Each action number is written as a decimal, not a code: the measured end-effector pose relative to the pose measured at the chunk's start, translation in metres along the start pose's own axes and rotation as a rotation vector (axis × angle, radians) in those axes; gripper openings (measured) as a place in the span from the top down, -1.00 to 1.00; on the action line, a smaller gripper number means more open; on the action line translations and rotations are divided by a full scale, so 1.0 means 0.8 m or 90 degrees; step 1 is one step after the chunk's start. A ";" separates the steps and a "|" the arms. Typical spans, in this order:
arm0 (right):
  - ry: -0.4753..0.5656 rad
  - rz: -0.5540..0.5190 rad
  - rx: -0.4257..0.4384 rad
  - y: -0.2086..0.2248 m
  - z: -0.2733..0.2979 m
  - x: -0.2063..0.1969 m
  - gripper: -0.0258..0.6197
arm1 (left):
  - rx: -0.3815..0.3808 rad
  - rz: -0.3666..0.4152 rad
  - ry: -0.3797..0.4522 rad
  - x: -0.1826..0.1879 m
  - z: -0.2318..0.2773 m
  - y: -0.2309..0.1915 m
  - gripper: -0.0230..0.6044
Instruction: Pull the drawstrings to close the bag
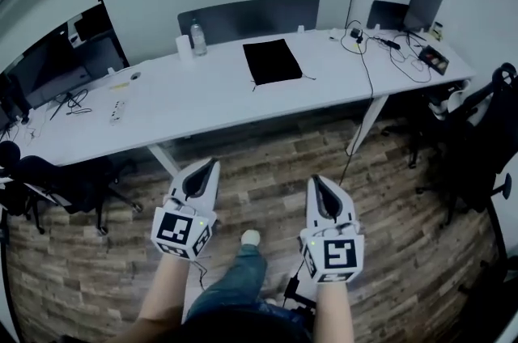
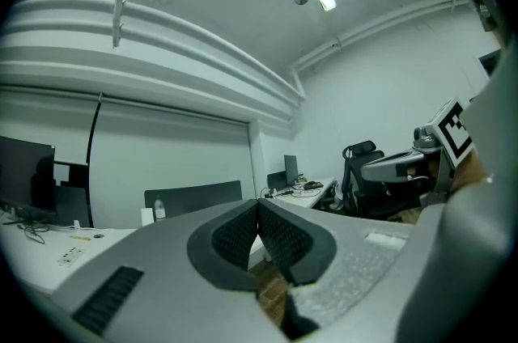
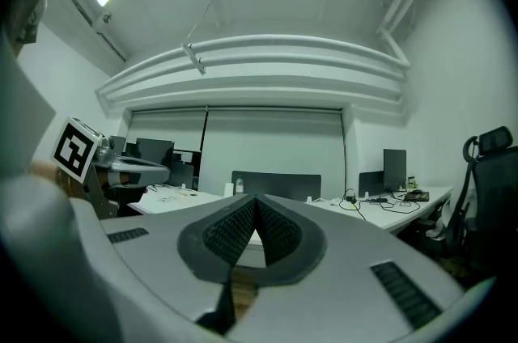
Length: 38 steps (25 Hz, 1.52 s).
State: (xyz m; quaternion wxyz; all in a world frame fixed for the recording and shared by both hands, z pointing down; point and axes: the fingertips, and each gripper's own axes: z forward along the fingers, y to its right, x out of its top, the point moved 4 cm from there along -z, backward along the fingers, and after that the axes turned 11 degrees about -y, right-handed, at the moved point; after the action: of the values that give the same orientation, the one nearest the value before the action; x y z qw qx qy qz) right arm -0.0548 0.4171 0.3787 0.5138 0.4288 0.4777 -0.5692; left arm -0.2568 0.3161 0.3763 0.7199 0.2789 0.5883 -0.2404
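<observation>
Two grippers [image 1: 212, 164] [image 1: 316, 180], patterned marker cubes [image 1: 183, 230] [image 1: 334, 254]

Low in the frame, the left hand-held gripper [image 1: 212, 166] and right hand-held gripper [image 1: 316, 181] point level side by side, jaws pressed together, apparently empty.

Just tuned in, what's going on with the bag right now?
Nothing is being handled yet. A person stands back from the white table, holding the left gripper and the right gripper over the wood floor, both shut and empty. The black bag lies flat on the table, untouched.
</observation>
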 end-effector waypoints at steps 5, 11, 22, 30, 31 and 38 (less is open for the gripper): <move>-0.021 0.002 0.004 0.030 0.096 0.005 0.94 | -0.011 -0.009 -0.011 0.001 0.095 -0.053 0.93; -0.047 0.017 0.001 0.061 0.227 0.027 0.94 | -0.024 -0.004 -0.015 0.015 0.211 -0.131 0.93; -0.072 0.024 -0.002 0.083 0.371 0.043 0.94 | -0.033 -0.028 -0.038 0.006 0.330 -0.225 0.93; -0.078 0.048 -0.010 0.139 0.432 0.034 0.94 | -0.039 -0.030 -0.062 -0.007 0.401 -0.234 0.93; -0.081 0.047 -0.009 0.148 0.442 0.032 0.94 | -0.038 -0.031 -0.066 -0.009 0.411 -0.235 0.93; -0.108 0.024 0.009 0.243 0.523 0.016 0.94 | 0.024 -0.091 -0.101 -0.027 0.502 -0.250 0.93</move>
State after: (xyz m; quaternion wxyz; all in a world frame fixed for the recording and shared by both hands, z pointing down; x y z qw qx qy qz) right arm 0.1384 -0.0002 0.4196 0.5602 0.3913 0.4203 -0.5970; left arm -0.1095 -0.1043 0.4349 0.7399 0.2299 0.5432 -0.3233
